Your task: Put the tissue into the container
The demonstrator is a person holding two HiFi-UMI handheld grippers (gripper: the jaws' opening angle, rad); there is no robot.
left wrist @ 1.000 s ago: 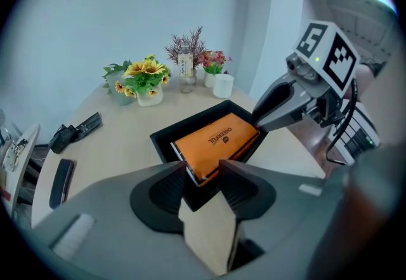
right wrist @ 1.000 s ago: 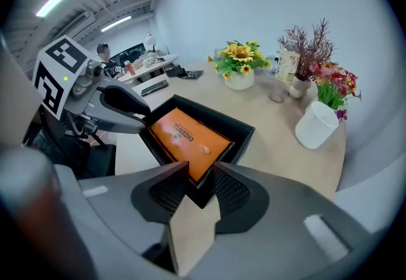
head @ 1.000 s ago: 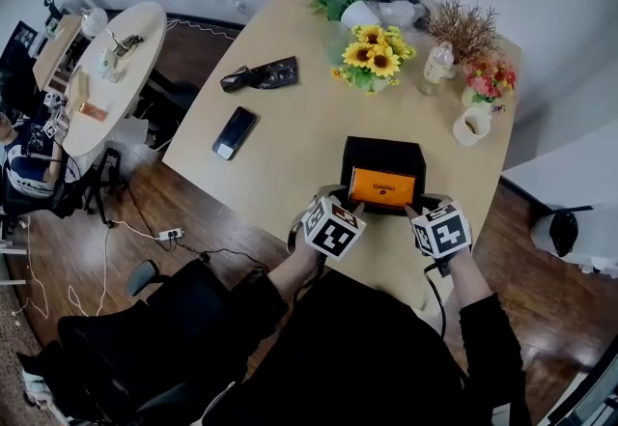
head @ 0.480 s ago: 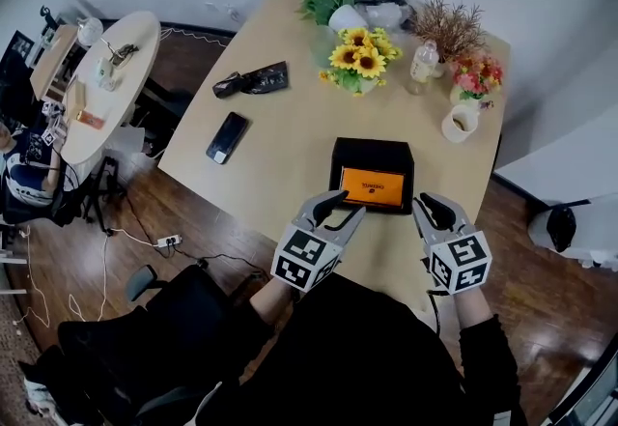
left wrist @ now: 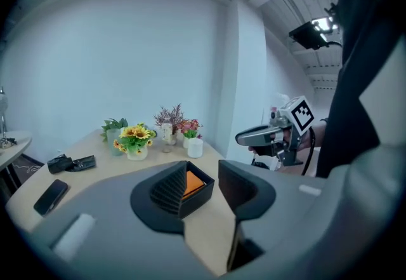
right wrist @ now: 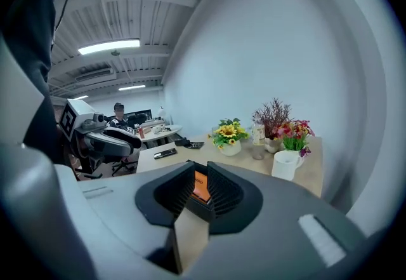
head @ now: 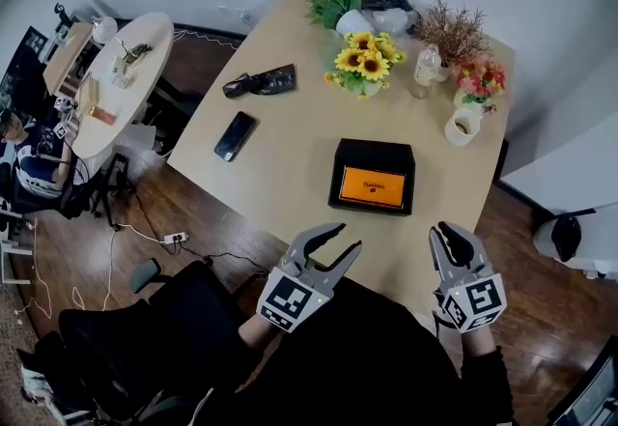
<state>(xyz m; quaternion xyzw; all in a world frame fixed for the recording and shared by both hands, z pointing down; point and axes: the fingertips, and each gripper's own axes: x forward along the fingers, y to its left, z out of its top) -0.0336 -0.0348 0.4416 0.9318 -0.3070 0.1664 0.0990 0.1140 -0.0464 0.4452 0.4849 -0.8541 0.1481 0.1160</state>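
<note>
Orange tissue pack [head: 373, 187] lies inside the black container [head: 375, 152]. My left gripper [head: 350, 236] hangs just short of the container's near side, jaws spread, empty. My right gripper [head: 451, 233] is off the container's near right corner; its jaws have just been closing, a narrow gap remains, nothing between.

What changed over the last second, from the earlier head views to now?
Both grippers have drawn back from the black container toward the person; the left gripper and right gripper now hang past the table's near edge. The right jaws have just been closing, with nothing between them. The orange tissue pack stays in the container.
</note>
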